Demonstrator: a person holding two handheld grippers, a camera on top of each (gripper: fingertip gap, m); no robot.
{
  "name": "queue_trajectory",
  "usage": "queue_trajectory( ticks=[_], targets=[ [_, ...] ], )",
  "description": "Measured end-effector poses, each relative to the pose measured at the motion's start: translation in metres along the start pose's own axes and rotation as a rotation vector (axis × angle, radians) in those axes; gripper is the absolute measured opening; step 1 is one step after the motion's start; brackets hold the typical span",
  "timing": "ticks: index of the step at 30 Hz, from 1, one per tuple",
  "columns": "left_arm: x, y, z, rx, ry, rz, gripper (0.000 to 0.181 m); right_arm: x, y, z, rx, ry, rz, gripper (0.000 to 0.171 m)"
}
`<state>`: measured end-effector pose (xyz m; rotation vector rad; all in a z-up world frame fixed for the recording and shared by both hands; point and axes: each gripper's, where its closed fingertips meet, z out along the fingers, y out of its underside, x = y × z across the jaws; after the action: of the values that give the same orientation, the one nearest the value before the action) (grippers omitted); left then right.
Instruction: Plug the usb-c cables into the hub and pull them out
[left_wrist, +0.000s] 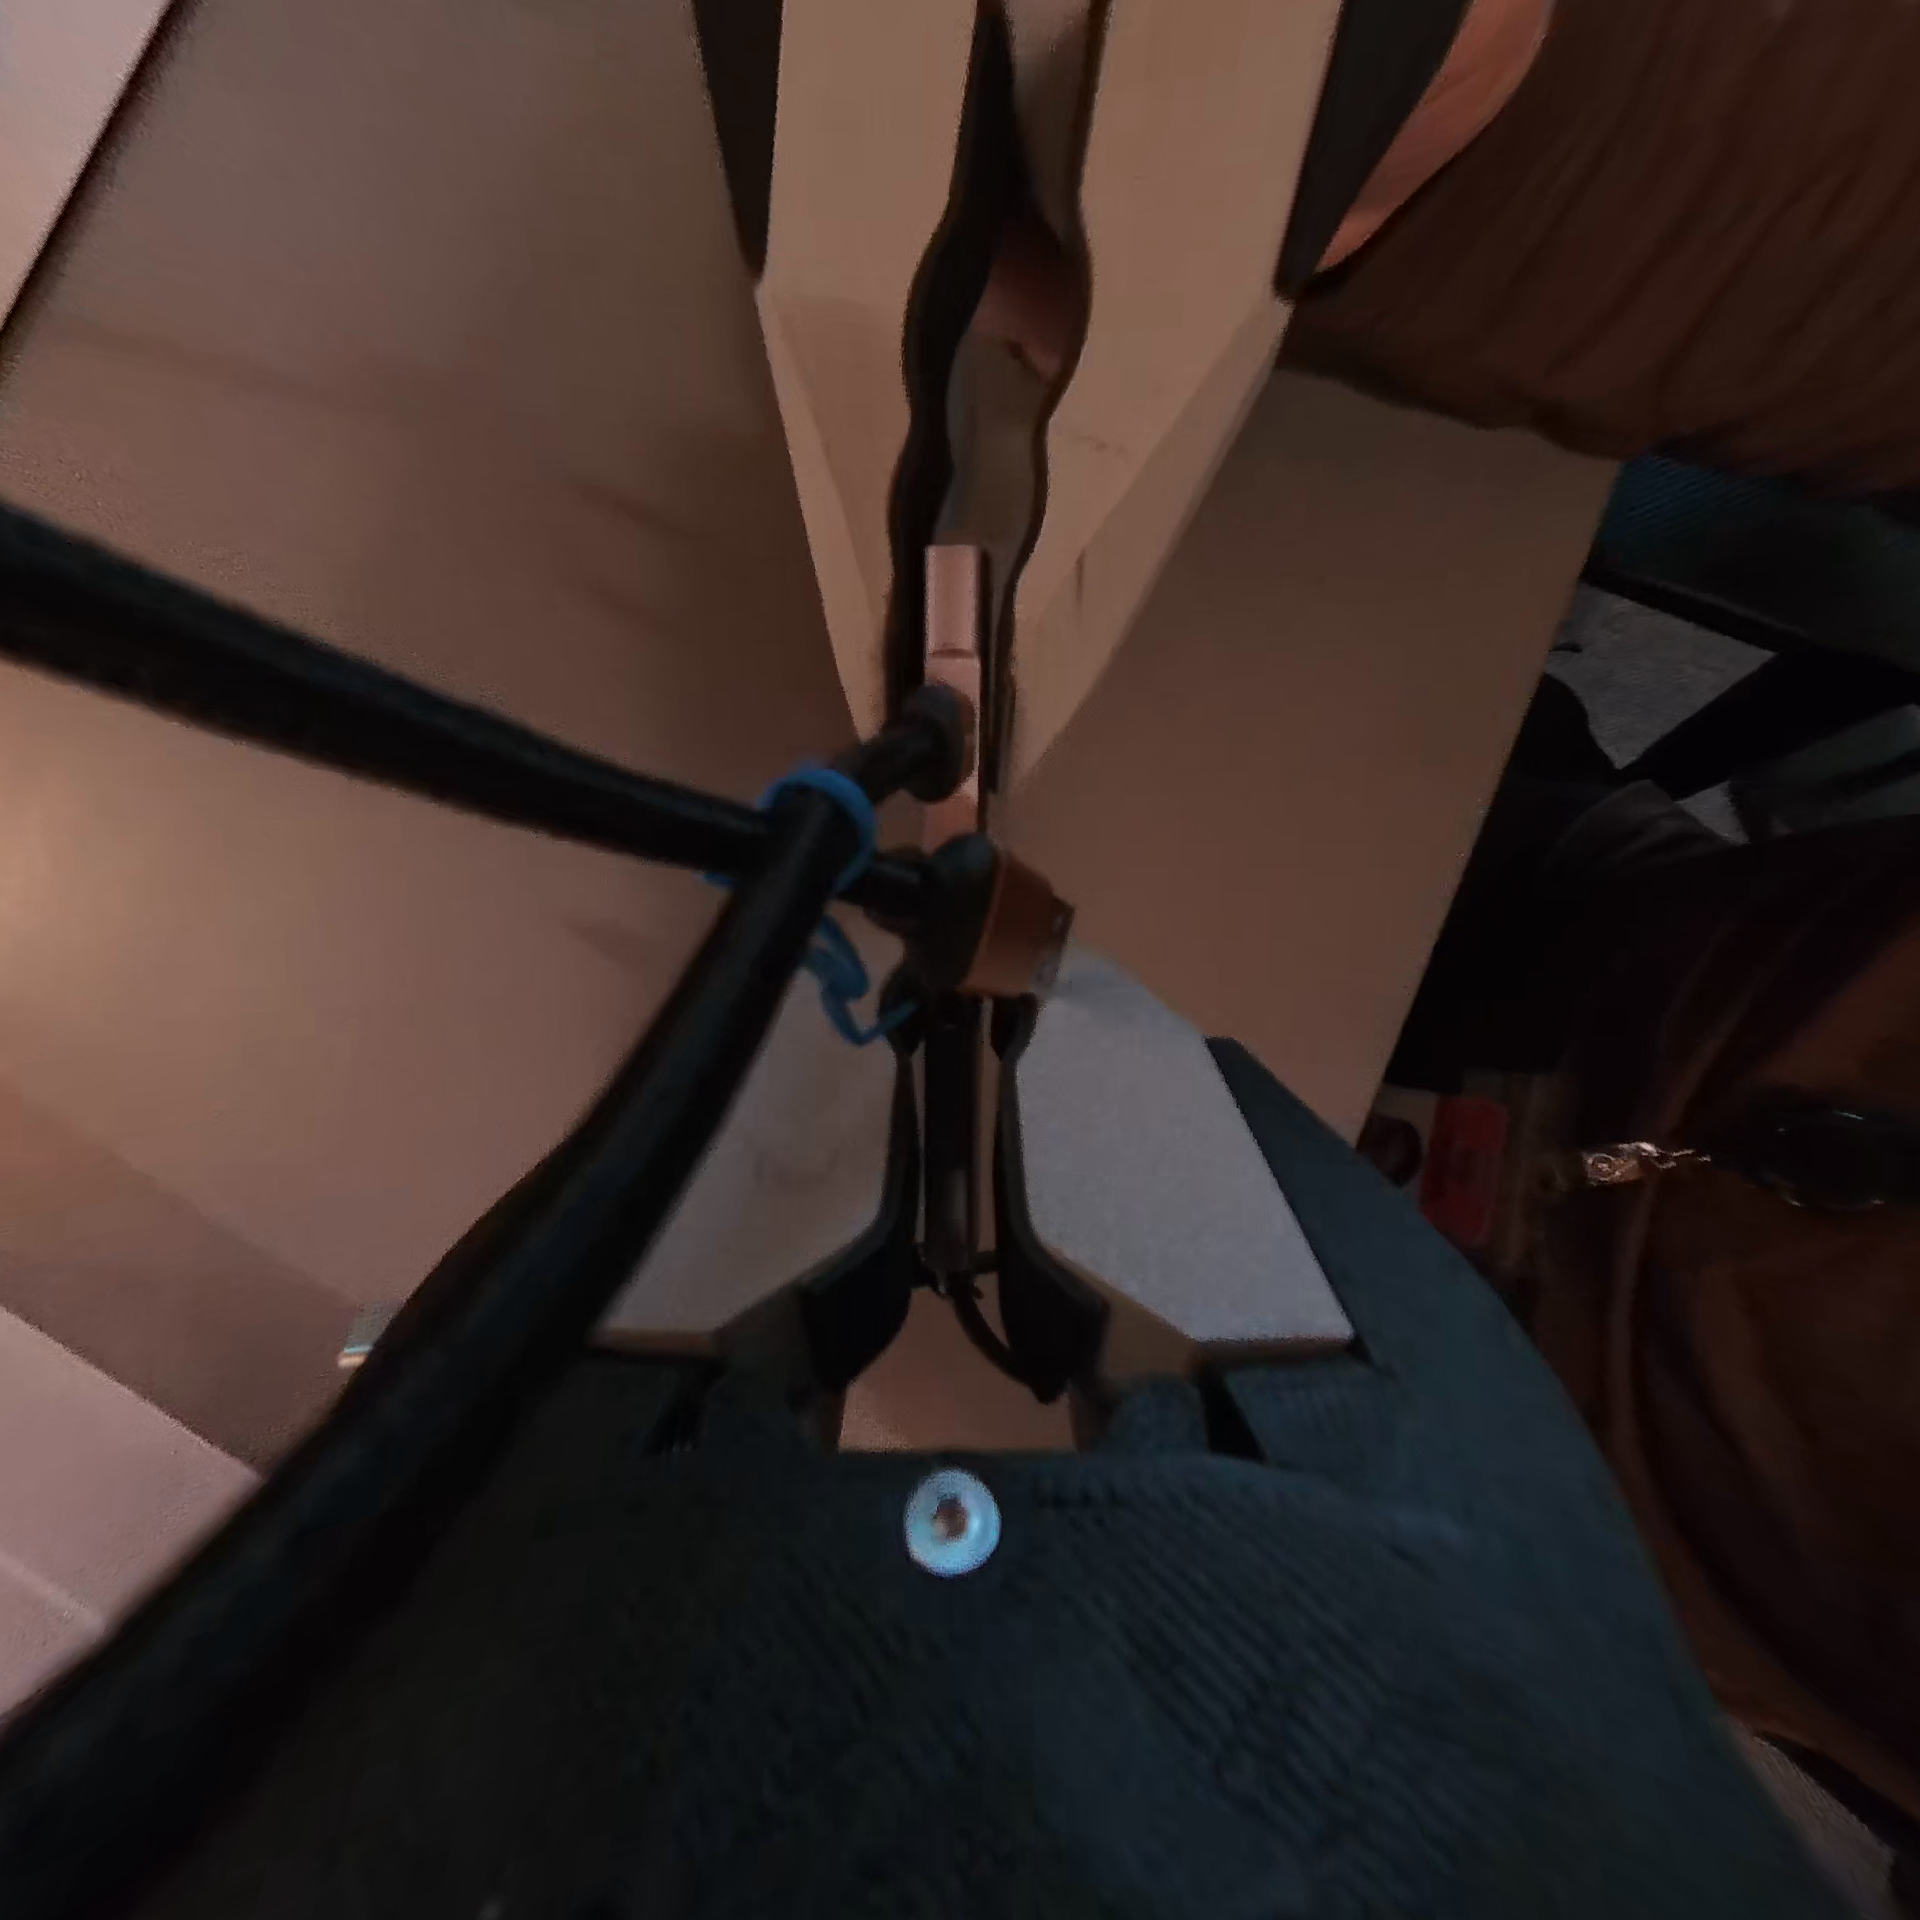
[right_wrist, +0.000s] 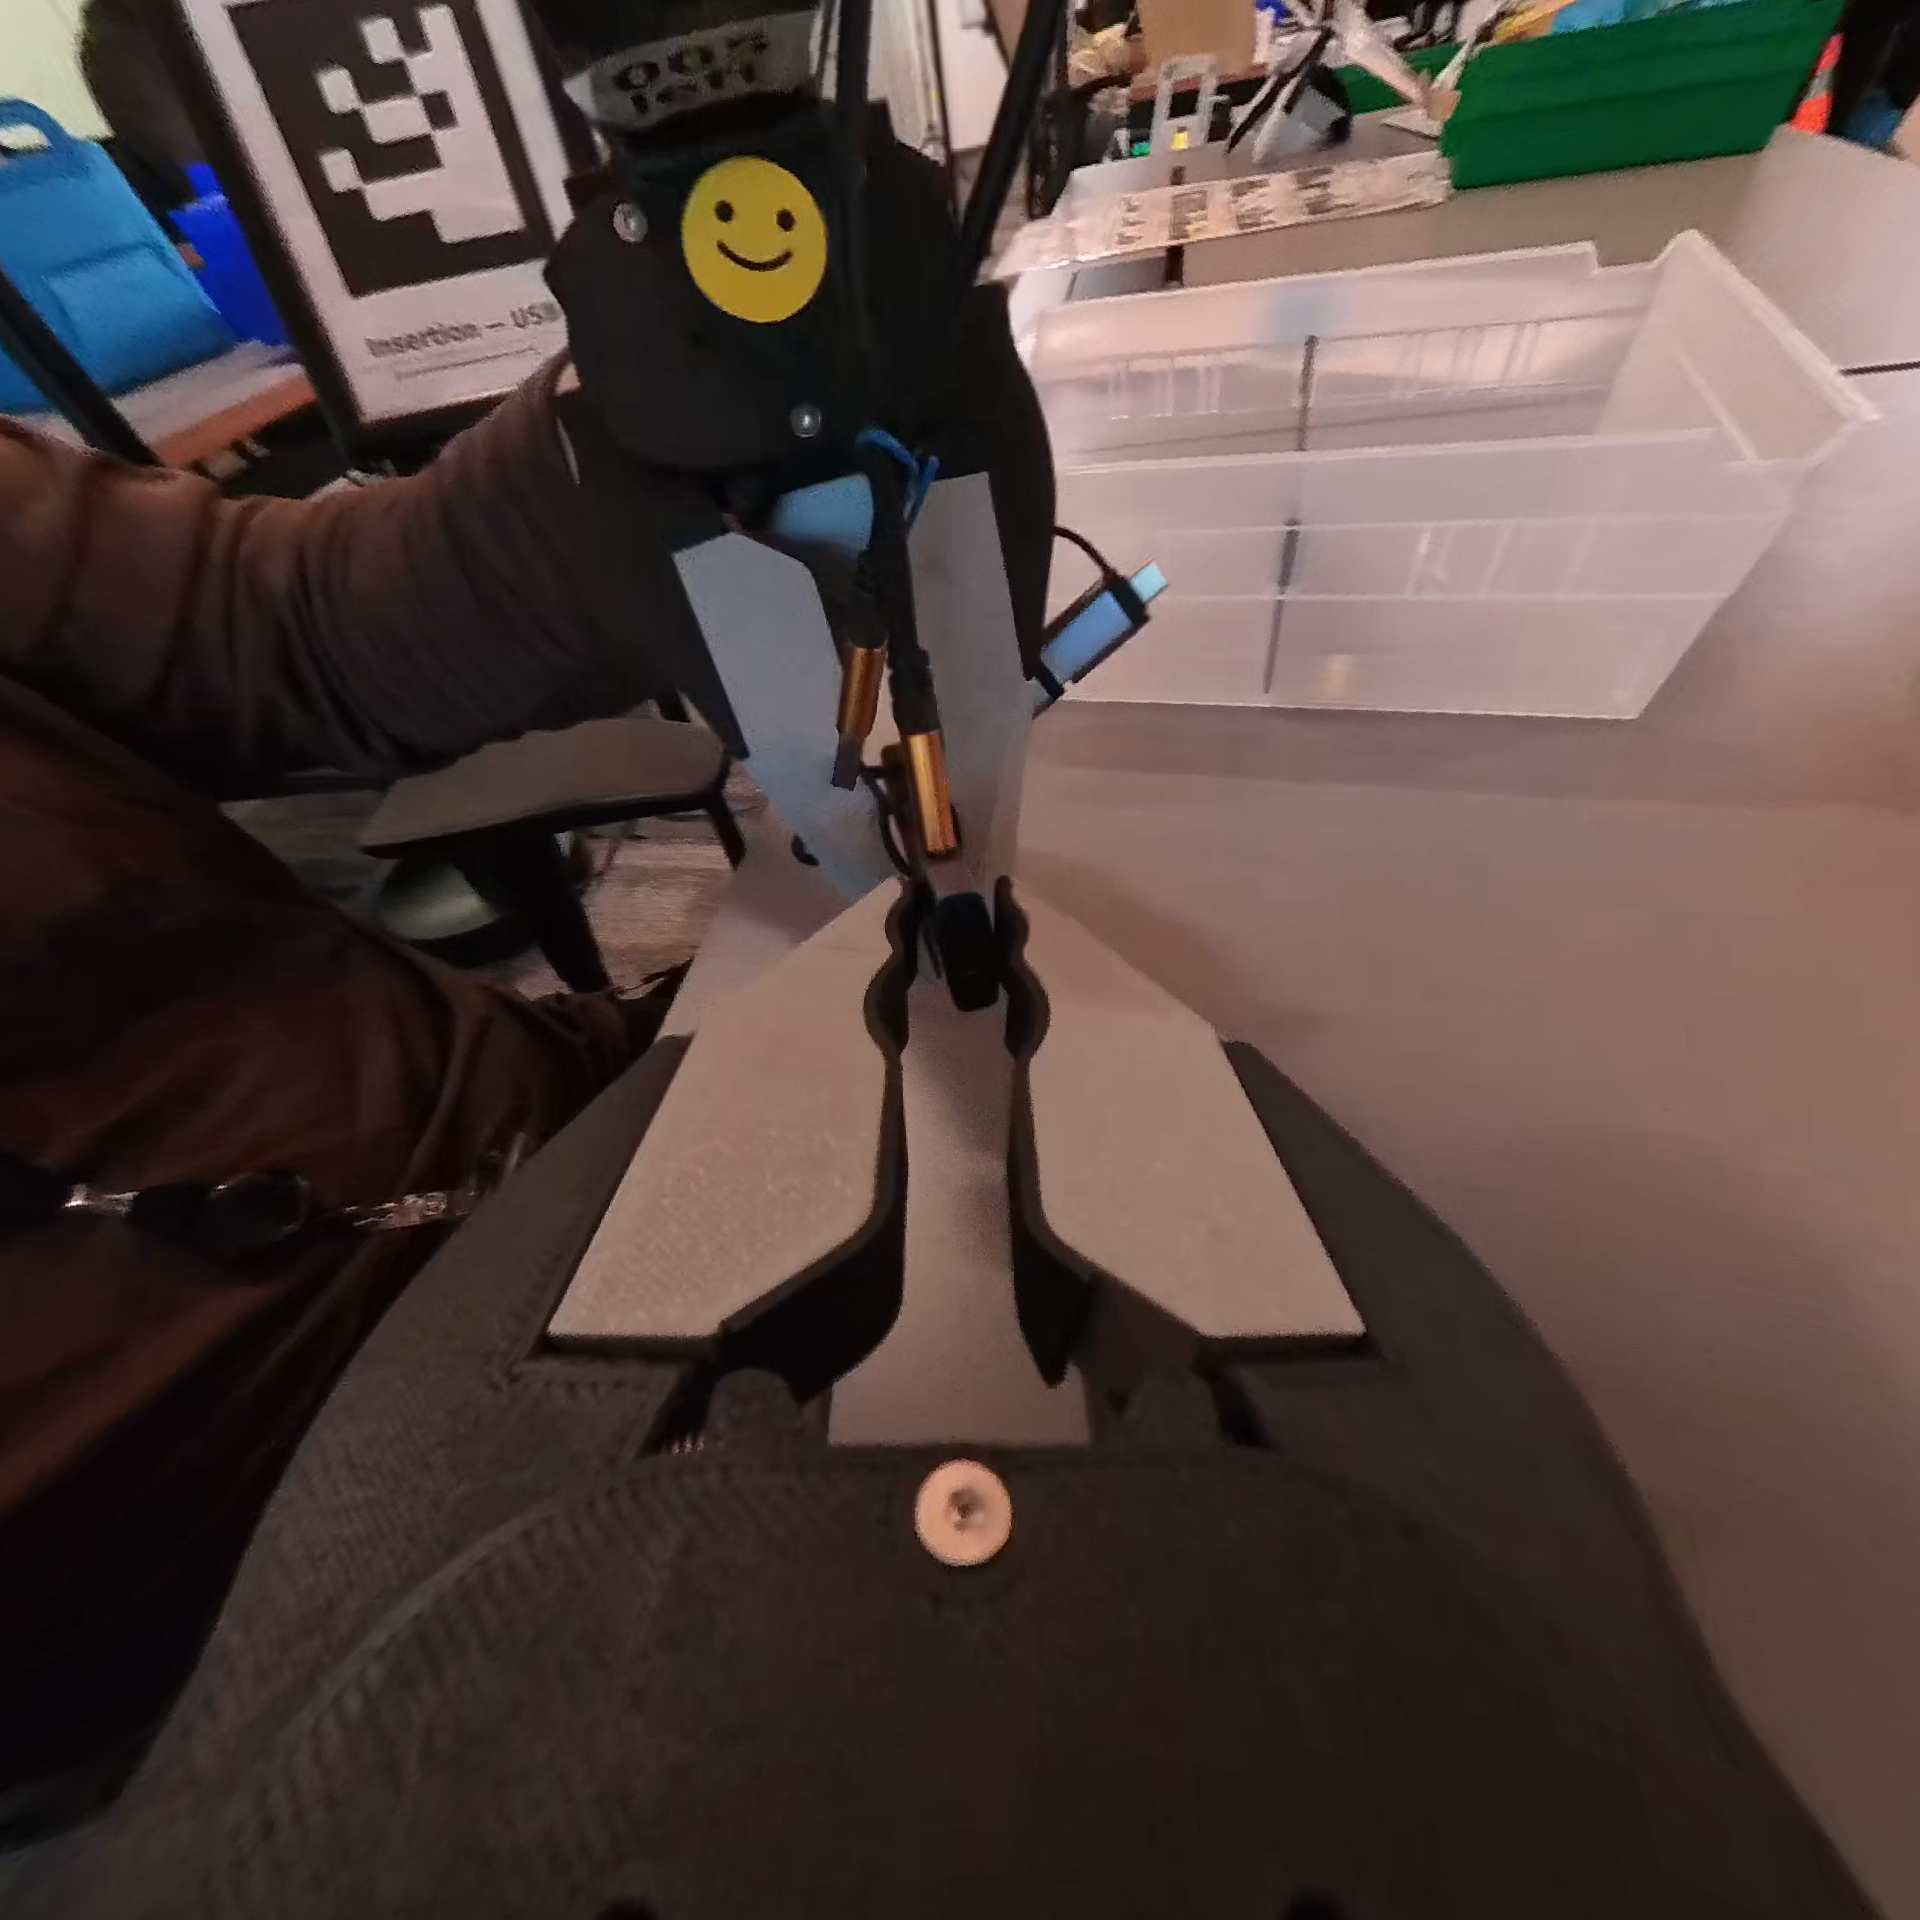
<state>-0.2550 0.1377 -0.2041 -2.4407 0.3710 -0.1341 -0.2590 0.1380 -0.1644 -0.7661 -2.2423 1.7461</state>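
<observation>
My left gripper (left_wrist: 961, 1023) clamps the slim grey metal hub (right_wrist: 940, 899) steady; my right gripper (right_wrist: 956, 935) pinches the hub's black end opposite (bracing, I judge); one gold-sleeved usb-c plug (right_wrist: 928, 795) seated, another (right_wrist: 860, 691) dangling free.

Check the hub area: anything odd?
Yes. One gold-sleeved USB-C plug hangs loose and tilted beside the slim grey hub, unplugged, while its twin points into the hub. A blue tie bundles both cables.

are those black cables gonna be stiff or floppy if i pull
Probably floppy: the black cables curve loosely. The blue tie bundles them, so one likely drags the rest. The gold plug looks rigid.
</observation>
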Motion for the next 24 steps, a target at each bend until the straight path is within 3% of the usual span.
queue_trajectory(
  ticks=[4, 11, 18, 21, 24],
  targets=[
    [-0.003, 0.007, 0.004, -0.036, -0.008, -0.02, 0.005, 0.003, -0.009, -0.007, 0.033, 0.054, -0.047, 0.01],
    [-0.008, 0.022, 0.014, -0.107, -0.029, -0.029, 0.005, 0.008, 0.007, 0.003, -0.085, 0.147, -0.145, 0.001],
    [-0.006, 0.021, 0.015, -0.093, 0.002, -0.043, 0.005, 0.009, 0.006, 0.004, -0.083, 0.146, -0.151, 0.003],
    [-0.003, 0.023, 0.016, -0.108, 0.01, -0.037, 0.005, 0.009, 0.009, 0.005, -0.103, 0.157, -0.165, 0.011],
    [-0.003, 0.024, 0.017, -0.114, 0.003, -0.031, 0.005, 0.008, 0.011, 0.007, -0.115, 0.146, -0.163, 0.004]
  ],
)
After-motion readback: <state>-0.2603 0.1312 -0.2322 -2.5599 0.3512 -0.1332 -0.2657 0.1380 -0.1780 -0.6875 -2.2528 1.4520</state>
